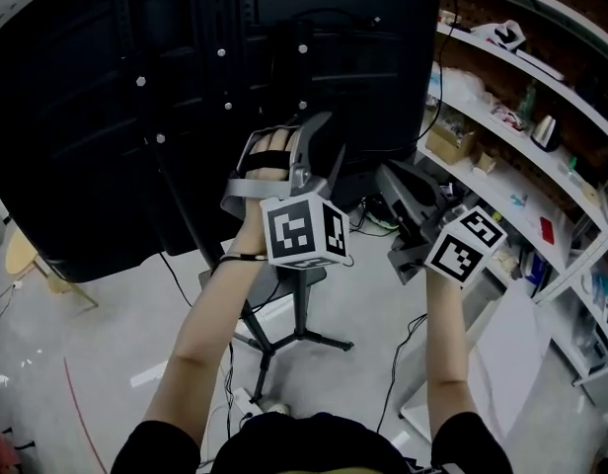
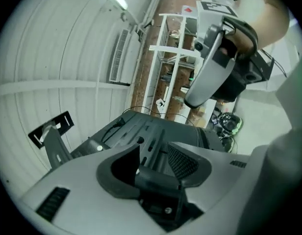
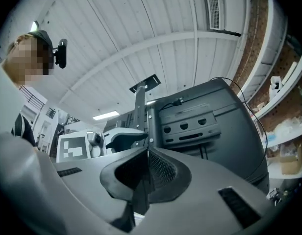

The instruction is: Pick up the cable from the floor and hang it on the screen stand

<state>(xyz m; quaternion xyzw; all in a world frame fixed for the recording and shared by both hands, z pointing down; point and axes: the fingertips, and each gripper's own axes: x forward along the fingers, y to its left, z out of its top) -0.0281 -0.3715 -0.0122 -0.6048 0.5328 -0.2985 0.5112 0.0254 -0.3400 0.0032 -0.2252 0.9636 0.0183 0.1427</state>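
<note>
Left gripper [image 2: 153, 160] gapes empty and right gripper [image 3: 147, 165] is pinched shut behind the screen [image 1: 107, 117]; the thin cable [image 3: 246, 104] at its edge seems limp and light, so grip mid-run.

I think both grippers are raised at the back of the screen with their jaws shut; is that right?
Not quite: the left gripper has its jaws apart with nothing between them, as the left gripper view shows. The right gripper is shut, and both are raised at the back of the screen.
</note>
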